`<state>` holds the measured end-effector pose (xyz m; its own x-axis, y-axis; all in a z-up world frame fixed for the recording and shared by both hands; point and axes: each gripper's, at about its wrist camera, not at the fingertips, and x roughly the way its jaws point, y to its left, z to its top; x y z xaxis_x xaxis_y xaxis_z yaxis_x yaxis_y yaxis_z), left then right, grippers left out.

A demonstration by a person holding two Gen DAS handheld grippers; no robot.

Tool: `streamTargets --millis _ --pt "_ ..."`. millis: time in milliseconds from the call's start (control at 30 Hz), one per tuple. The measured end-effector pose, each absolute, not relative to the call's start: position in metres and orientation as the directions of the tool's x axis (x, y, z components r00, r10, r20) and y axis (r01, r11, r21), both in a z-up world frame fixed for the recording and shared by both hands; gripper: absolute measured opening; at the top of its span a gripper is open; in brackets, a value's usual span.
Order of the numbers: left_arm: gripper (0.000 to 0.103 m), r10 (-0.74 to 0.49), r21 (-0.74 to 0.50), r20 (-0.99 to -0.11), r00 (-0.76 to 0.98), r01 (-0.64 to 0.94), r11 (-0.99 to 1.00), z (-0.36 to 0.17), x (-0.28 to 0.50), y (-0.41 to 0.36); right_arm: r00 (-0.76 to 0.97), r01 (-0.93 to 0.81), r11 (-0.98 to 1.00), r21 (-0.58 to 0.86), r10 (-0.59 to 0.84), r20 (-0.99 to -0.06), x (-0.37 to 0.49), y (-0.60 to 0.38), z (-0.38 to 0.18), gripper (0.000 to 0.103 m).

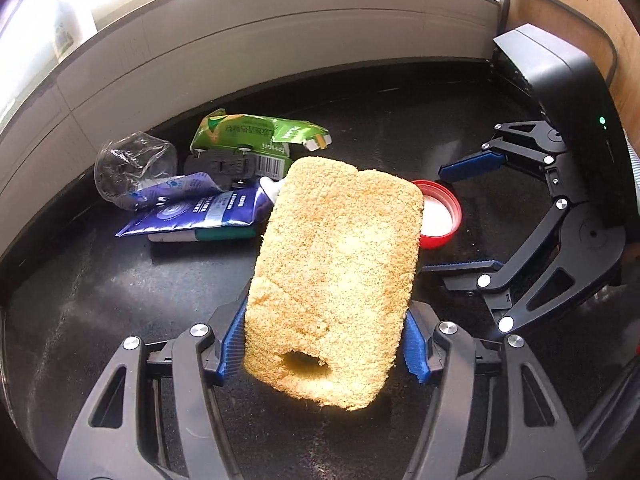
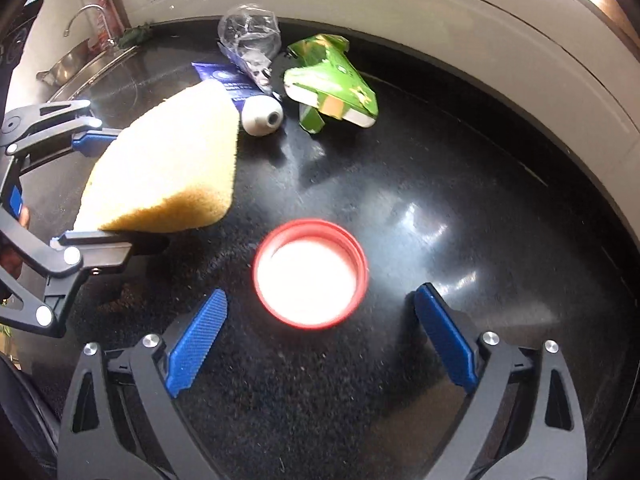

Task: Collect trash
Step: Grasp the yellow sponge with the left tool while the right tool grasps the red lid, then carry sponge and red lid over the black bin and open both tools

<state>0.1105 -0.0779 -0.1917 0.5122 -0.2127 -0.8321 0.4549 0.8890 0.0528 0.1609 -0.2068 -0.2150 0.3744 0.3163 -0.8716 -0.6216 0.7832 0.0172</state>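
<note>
Trash lies on your black worktop point(image 2: 400, 184): red lid point(image 2: 311, 273) between your right gripper's point(image 2: 320, 344) wide-open fingers, untouched. Your left gripper's point(image 1: 324, 344) fingers clamp the yellow sponge point(image 1: 336, 276).

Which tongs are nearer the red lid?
Right. The right tongs stand open with the red lid just ahead between the pads. The left tongs grip the sponge beside the lid.

Daylight flooding in from behind, blowing out the top edges, glare streaking across the glossy black counter point(image 2: 440, 216), fisheye bending the rims, corners darkening.
</note>
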Motion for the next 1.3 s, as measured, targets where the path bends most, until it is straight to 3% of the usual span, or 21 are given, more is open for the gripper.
streamTargets --millis 33,67,100,300,733,1300 --pt "0.061 -0.211 0.046 -0.833 0.511 0.444 0.895 -0.192 0.111 -0.076 0.383 -0.622 0.783 0.017 0.323 -0.866 0.162 -0.205 -0.213 0.076" --pt "0.061 -0.208 0.040 -0.834 0.511 0.432 0.901 -0.193 0.112 -0.075 0.388 -0.623 0.782 0.017 0.328 -0.861 0.162 -0.203 -0.211 0.058" --pt "0.061 -0.204 0.034 -0.836 0.509 0.419 0.907 -0.194 0.113 -0.073 0.384 -0.623 0.782 0.018 0.325 -0.864 0.163 -0.200 -0.210 0.050" --pt "0.060 -0.176 0.019 -0.838 0.517 0.349 0.937 -0.190 0.113 -0.064 0.367 -0.606 0.795 0.028 0.310 -0.877 0.164 -0.194 -0.202 0.049" --pt "0.059 -0.127 0.037 -0.812 0.569 0.268 0.963 -0.141 0.060 -0.049 0.456 -0.536 0.843 0.047 0.335 -0.825 0.101 -0.199 -0.123 0.049" --pt "0.059 -0.046 0.059 -0.782 0.622 0.146 0.987 -0.112 -0.004 0.000 0.465 -0.575 0.817 0.053 0.379 -0.800 0.050 -0.160 -0.090 0.049"
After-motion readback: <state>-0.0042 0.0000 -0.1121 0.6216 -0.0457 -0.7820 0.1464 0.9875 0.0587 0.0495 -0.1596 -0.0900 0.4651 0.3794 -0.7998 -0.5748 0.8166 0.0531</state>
